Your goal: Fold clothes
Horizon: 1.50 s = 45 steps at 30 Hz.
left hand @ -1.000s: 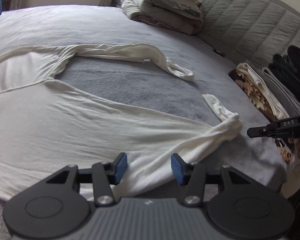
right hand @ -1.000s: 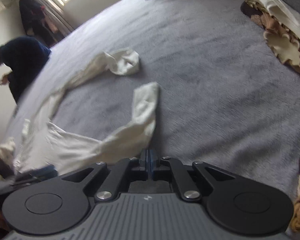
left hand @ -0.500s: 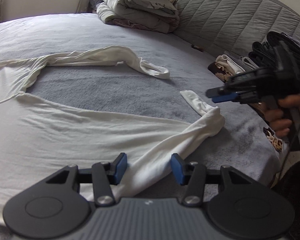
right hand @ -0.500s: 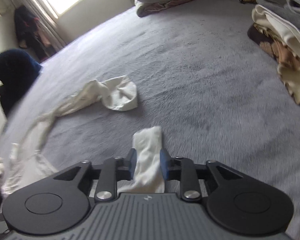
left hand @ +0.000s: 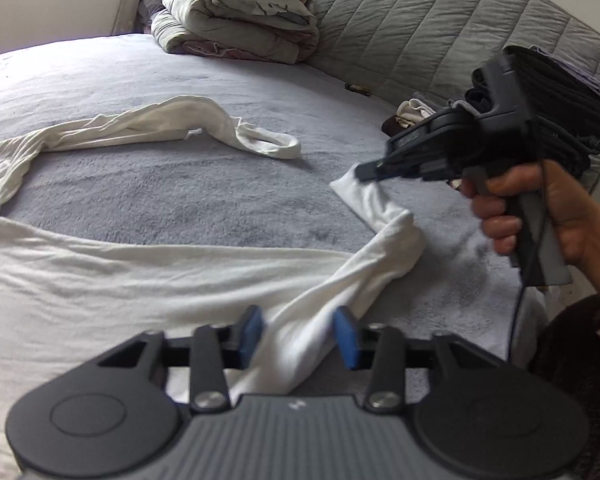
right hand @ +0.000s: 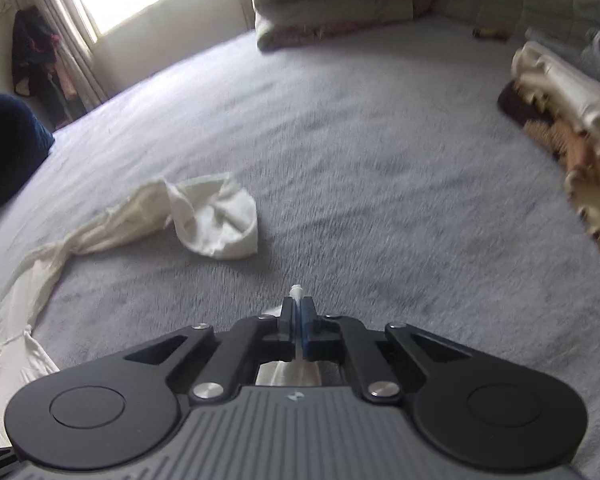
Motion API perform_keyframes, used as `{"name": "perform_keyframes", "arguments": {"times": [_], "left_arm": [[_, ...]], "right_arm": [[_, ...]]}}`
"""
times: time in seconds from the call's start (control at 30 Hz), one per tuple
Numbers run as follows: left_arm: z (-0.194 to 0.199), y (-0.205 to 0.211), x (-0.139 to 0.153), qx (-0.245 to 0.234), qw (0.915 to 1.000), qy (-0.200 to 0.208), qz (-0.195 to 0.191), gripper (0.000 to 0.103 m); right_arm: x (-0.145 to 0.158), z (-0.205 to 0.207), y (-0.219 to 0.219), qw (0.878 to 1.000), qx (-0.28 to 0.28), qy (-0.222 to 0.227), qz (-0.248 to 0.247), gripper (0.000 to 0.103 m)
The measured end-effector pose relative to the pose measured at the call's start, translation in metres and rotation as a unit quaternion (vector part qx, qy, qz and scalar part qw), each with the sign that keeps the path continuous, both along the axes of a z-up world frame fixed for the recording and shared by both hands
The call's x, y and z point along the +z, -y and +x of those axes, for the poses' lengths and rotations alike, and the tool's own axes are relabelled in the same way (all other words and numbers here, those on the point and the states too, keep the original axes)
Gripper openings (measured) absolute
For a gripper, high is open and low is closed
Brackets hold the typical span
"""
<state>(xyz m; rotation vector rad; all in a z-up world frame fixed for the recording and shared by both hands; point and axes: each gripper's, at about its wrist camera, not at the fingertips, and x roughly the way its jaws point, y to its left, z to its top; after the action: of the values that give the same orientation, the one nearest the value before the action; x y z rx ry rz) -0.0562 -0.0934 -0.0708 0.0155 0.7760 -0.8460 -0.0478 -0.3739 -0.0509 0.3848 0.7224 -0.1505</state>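
Observation:
A white long-sleeved top (left hand: 100, 280) lies spread on the grey bed (left hand: 180, 192). Its near sleeve (left hand: 380, 264) runs from my left gripper (left hand: 299, 334) out to the right. The blue pads (left hand: 252, 334) of the left gripper are closing, and the bunched sleeve fills the gap between them. My right gripper (left hand: 364, 172), held in a hand (left hand: 540, 208), is shut on that sleeve's cuff (left hand: 356, 192). In the right wrist view a sliver of white cloth pokes out between the right gripper's (right hand: 298, 308) closed pads. The other sleeve (right hand: 212, 216) lies curled further away.
Folded bedding (left hand: 236, 12) is stacked at the far end against the quilted headboard (left hand: 420, 32). Piles of folded clothes (right hand: 560, 120) line the right side, with a dark stack (left hand: 560, 100) behind the right gripper. Someone in dark clothing (right hand: 4, 140) is at the left edge.
My right gripper moved onto the near sleeve's cuff, opened around it and shut on it. The left gripper's pads have come closer together around the sleeve.

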Motion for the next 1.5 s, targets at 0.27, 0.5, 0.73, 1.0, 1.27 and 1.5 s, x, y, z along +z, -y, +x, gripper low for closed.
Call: {"name": "perform_keyframes", "arguments": {"times": [0.27, 0.5, 0.73, 1.0, 1.27, 1.5], "left_arm": [[-0.010, -0.001, 0.010, -0.022, 0.9996, 0.002, -0.018, 0.005], [-0.027, -0.004, 0.019, -0.088, 0.9953, 0.003, -0.042, 0.001], [-0.038, -0.007, 0.010, -0.120, 0.9925, -0.007, -0.023, 0.002], [-0.026, -0.010, 0.015, -0.103, 0.9945, -0.009, -0.018, 0.019], [0.012, -0.011, 0.022, -0.050, 0.9985, 0.023, -0.001, 0.037], [0.047, -0.005, 0.019, -0.030, 0.9984, 0.036, 0.030, 0.048]], "right_arm": [[0.026, -0.055, 0.030, 0.998, -0.045, 0.040, -0.015, 0.003], [0.036, -0.112, 0.030, 0.997, -0.029, 0.022, -0.062, 0.003], [0.021, -0.149, 0.023, 0.995, 0.011, -0.057, -0.086, 0.003], [0.006, -0.157, 0.035, 0.992, 0.042, -0.105, -0.056, 0.006], [0.001, -0.142, 0.041, 0.993, 0.032, -0.084, -0.070, 0.024], [-0.008, -0.122, 0.038, 0.991, 0.050, -0.094, -0.082, 0.029]]}}
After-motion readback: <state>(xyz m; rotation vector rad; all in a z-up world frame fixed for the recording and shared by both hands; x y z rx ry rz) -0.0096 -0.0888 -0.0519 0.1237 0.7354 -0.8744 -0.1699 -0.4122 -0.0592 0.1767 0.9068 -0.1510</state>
